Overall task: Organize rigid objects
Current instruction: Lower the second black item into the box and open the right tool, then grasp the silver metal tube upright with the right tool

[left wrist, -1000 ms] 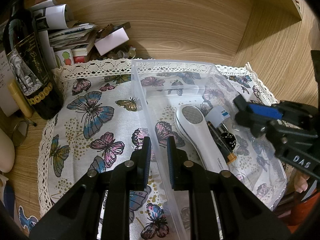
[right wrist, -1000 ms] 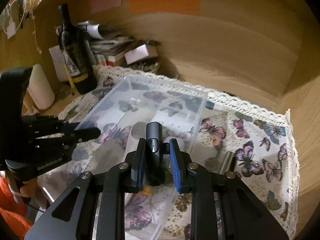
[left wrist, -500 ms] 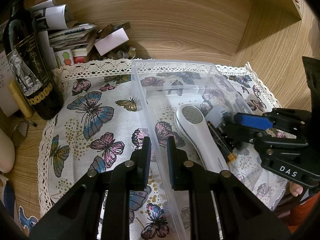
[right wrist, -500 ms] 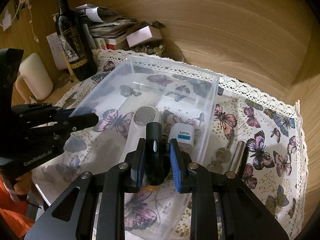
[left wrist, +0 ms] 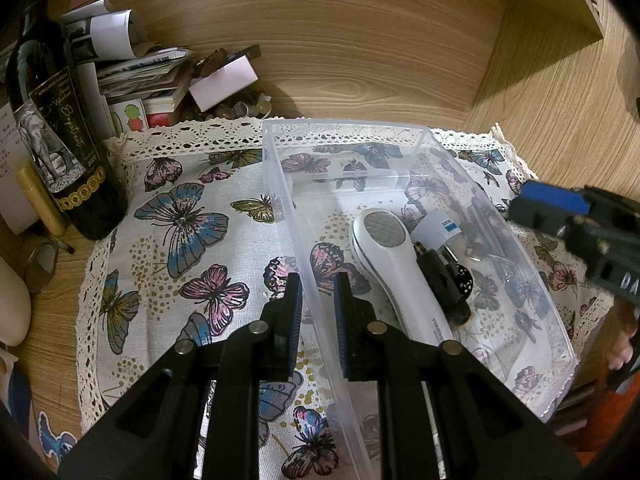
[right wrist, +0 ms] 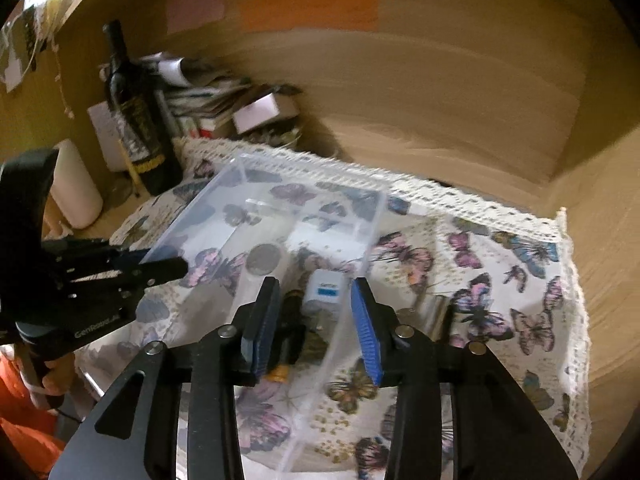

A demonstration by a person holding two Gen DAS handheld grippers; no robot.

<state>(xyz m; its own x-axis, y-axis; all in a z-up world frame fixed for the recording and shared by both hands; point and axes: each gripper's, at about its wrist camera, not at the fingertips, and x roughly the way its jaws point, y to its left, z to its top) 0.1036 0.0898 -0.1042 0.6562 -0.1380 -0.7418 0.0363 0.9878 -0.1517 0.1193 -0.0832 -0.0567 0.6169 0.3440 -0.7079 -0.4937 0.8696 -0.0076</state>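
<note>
Right gripper has just let go: its jaws have been opening, and the black tool it carried now lies loose in the clear bin, beside the white brush. White cap at the tool's 12 o'clock. Left gripper pinches the bin's near wall, clamped. Bin sits on butterfly cloth; wine bottle at its 9 o'clock.

L gripper clamps clear bin wall; white handheld device inside

Dim warm light, right view motion-blurred
</note>
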